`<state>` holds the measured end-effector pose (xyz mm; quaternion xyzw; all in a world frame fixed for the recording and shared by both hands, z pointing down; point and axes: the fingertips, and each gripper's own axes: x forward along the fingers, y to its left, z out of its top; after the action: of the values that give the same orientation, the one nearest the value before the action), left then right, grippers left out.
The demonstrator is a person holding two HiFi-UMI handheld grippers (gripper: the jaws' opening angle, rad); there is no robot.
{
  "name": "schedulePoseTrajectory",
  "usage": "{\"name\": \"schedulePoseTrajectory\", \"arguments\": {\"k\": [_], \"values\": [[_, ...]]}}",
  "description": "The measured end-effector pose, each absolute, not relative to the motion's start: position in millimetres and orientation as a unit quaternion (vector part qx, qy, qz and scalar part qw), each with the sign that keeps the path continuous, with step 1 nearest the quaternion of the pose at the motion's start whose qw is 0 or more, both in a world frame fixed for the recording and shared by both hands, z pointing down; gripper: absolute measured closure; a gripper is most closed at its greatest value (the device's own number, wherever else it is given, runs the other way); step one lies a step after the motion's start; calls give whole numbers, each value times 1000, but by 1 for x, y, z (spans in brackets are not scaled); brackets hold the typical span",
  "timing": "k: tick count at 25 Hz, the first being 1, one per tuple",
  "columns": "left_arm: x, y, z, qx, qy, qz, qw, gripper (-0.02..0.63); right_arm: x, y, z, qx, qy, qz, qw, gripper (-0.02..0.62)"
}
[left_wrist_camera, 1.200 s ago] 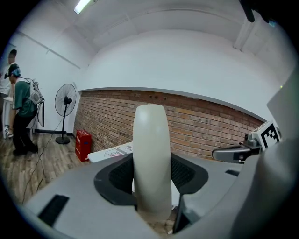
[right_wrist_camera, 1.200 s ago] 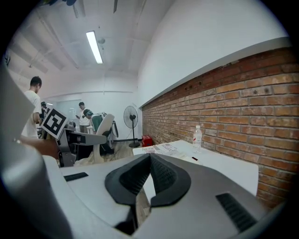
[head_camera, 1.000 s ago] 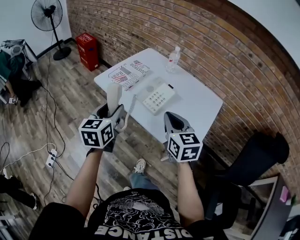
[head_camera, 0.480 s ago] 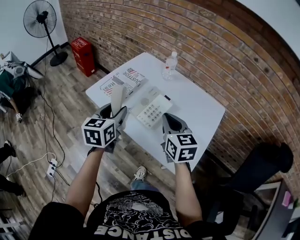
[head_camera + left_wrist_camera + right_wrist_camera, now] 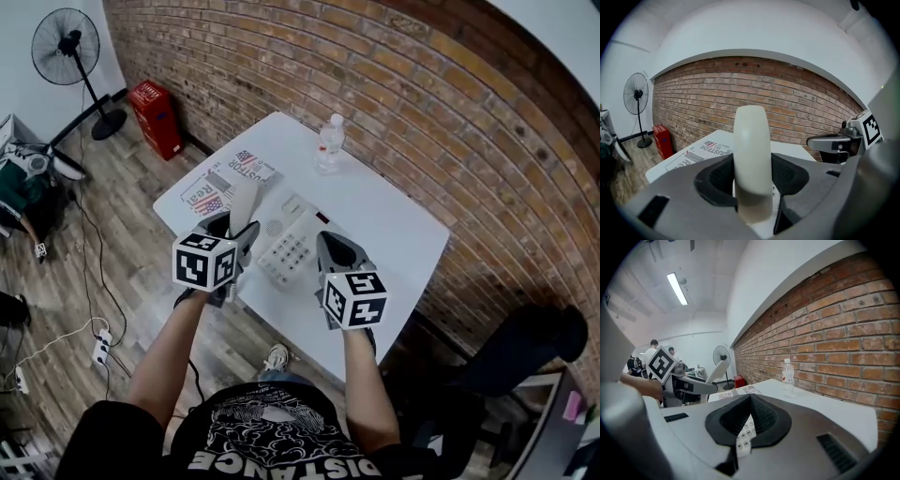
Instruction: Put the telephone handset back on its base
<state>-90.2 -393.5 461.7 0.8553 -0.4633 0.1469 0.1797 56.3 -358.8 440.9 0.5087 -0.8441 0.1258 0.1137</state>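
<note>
Handset (image 5: 243,204) has neared base (image 5: 286,246) in left jaws; bottle (image 5: 328,145) perhaps holds water.

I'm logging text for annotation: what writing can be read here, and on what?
"USTOR" and "Rea": printed sheet on the table.
"DISTANCE": the person's shirt.
Telephone keypad, bottle label, red box: too small to read.

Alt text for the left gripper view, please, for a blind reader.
The left gripper holds an upright cream plastic telephone handset between its jaws. Beyond lie a white table with a printed sheet, a red brick wall and a black standing fan.
</note>
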Motion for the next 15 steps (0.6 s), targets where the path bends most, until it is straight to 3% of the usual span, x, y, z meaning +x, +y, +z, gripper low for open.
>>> {"name": "schedulePoseTrajectory", "arguments": {"k": [15], "values": [[-49,-448,532,843,-380,320,208,390,65,-398,460,501,-846,137,122,594]]}}
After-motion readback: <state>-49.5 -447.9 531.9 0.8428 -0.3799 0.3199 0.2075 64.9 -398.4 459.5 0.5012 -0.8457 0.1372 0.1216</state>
